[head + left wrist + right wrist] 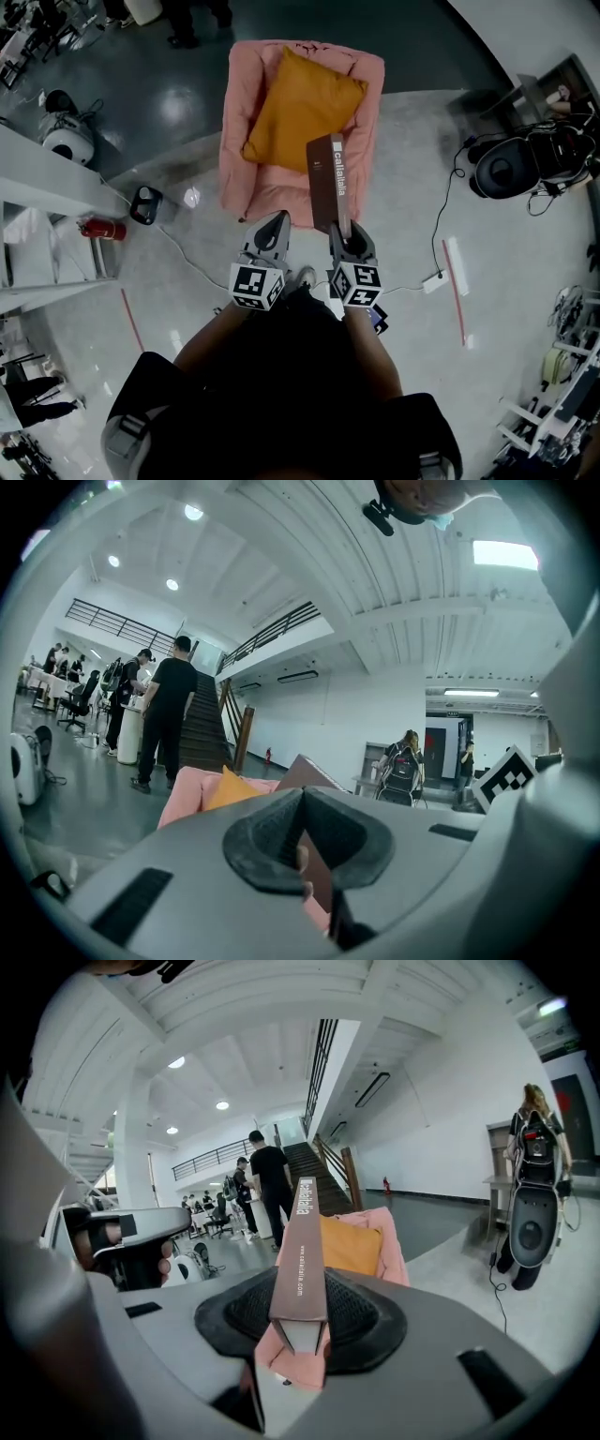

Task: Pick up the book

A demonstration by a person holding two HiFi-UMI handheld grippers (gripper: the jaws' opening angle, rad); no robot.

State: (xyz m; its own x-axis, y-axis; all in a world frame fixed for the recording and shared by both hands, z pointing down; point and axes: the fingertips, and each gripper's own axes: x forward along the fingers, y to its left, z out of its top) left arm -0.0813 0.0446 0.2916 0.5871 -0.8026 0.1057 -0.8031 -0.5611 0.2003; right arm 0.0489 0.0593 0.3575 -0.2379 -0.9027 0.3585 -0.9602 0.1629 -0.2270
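Clamped upright in the right gripper: brown book, spine up. Right behind the book: pink armchair with orange cushion.

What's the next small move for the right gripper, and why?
Probably a short lift straight up. The right gripper is shut on the near end of the book, spine up, and its far end overlaps the front edge of the pink armchair near the orange cushion in the head view. The left gripper is shut, empty, alongside.
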